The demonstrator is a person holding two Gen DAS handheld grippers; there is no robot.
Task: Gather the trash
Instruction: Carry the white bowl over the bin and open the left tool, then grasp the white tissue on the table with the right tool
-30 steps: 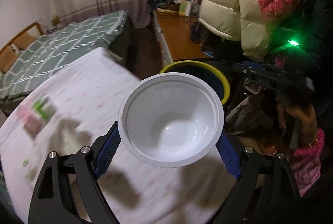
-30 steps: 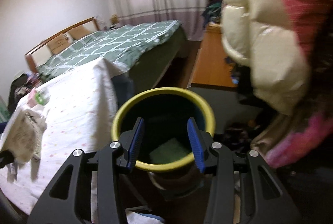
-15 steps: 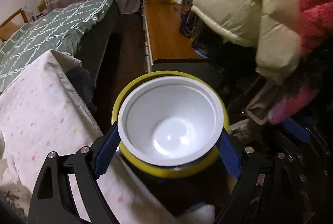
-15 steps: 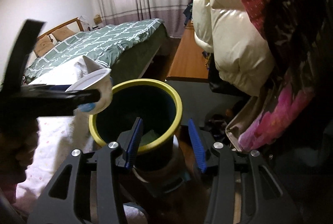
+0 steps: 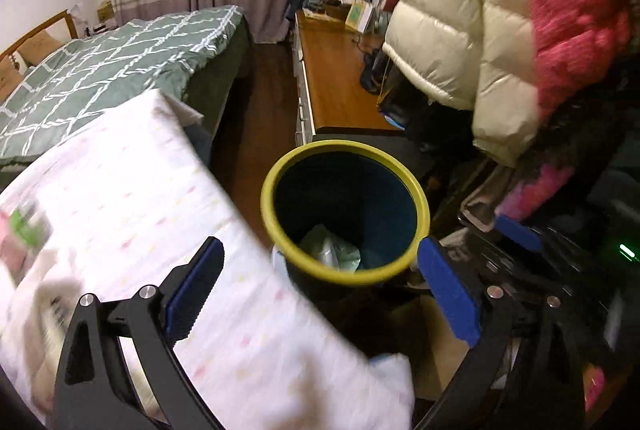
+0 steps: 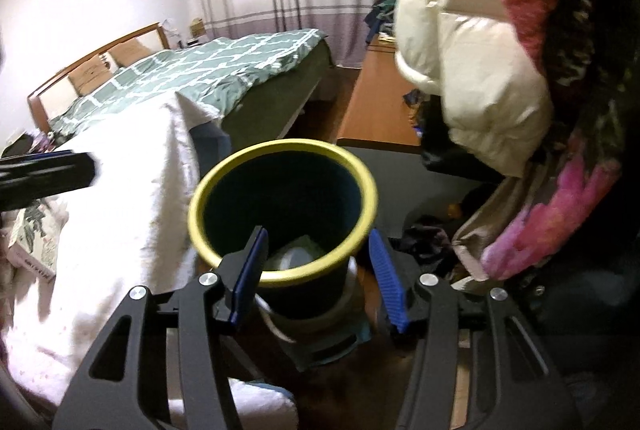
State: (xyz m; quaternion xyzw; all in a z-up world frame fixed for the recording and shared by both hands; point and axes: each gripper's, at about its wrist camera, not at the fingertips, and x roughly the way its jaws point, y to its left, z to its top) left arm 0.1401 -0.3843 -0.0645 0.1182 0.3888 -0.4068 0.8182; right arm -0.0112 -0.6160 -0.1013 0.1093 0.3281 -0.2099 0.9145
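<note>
A dark bin with a yellow rim (image 5: 272, 198) stands on the floor beside the table. My left gripper (image 5: 318, 250) hangs over the near side of the bin; its jaws are opening and nothing is between them. Pale crumpled trash (image 5: 328, 250) lies at the bottom. In the right wrist view a white bowl (image 6: 296, 258) lies inside the bin (image 6: 280, 146). My right gripper (image 6: 318, 234) hovers above the bin's near rim, its jaws opening and empty. One dark finger of the left gripper (image 6: 48, 174) shows at the left edge.
A table under a white dotted cloth (image 5: 132, 190) lies left of the bin, with a pink-green packet (image 5: 24, 234) and a small box (image 6: 32, 242) on it. Behind are a green quilted bed (image 5: 100, 70) and a wooden desk (image 5: 332, 78). Puffy coats (image 5: 480, 42) hang at the right.
The white bowl was gripped by the left gripper above the bin; now the jaws are wider, the bowl is out of them and lies in the bin. The left gripper has swung back toward the table.
</note>
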